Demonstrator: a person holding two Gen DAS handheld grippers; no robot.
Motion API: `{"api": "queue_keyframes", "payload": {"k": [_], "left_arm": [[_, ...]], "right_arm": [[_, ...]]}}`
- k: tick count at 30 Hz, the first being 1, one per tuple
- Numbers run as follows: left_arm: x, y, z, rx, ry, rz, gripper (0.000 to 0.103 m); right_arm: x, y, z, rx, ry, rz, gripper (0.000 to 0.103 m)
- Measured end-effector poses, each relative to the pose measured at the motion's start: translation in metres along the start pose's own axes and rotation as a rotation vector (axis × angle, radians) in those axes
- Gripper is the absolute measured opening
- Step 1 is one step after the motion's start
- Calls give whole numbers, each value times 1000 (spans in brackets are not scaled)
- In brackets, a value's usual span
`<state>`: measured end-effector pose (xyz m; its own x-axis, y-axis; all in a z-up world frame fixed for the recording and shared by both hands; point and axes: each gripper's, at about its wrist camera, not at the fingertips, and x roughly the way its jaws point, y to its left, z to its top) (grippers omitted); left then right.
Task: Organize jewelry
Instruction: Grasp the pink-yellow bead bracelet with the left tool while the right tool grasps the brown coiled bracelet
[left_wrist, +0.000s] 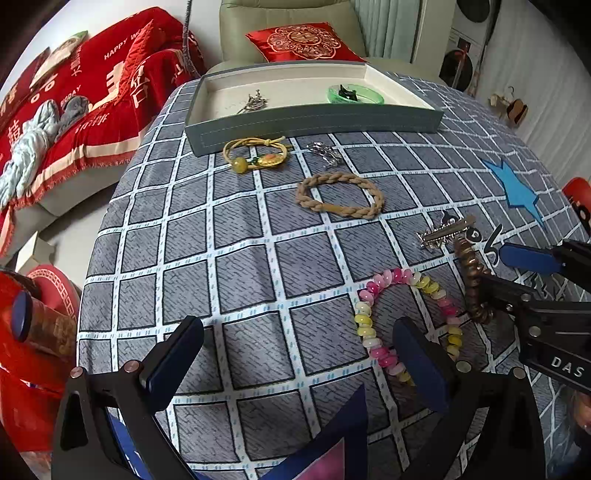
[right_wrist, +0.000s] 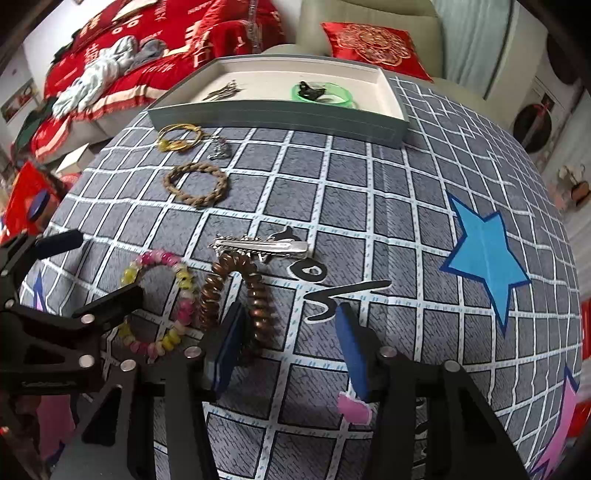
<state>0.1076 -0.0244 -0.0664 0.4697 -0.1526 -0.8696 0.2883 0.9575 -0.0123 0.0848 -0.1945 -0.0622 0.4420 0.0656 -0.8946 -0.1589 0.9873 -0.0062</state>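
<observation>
Right gripper hovers part-open and empty, its left pad beside the brown coil hair tie on the checked tablecloth; next it likely needs to straddle the coil, pinch, and carry it to the tray.

A: Where is the brown spiral hair tie?
B: Just below the silver hair clip, beside the pink-and-yellow bead bracelet.
A: And the right hand-held gripper?
B: Jaws apart, its left pad against the tie's lower loop.
</observation>
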Motion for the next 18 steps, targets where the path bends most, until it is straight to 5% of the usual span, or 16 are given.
{"api": "queue_keyframes", "payload": {"k": [8,10,12,14,16,18], "left_arm": [[-5,-11,1,57,-9,-27,98],[-7,-14,0,71,-13,-50,87],[-8,-16,0,82,-13,-60,81],[-10,-20,-1,99,-23,-70,70],[-13,-24,-1,120,-35,-75,39],[-13,-26,-1,130,-42,-80,26]], "right_arm": [[-2,2,-2,-21,0,12,44],[-3,4,-2,-29,0,17,36],[-3,8,-2,-39,-1,21,15],[-4,11,-3,-47,-1,17,14],[-5,12,-4,-47,-4,17,14],[-5,9,-5,-32,-2,31,14]]}}
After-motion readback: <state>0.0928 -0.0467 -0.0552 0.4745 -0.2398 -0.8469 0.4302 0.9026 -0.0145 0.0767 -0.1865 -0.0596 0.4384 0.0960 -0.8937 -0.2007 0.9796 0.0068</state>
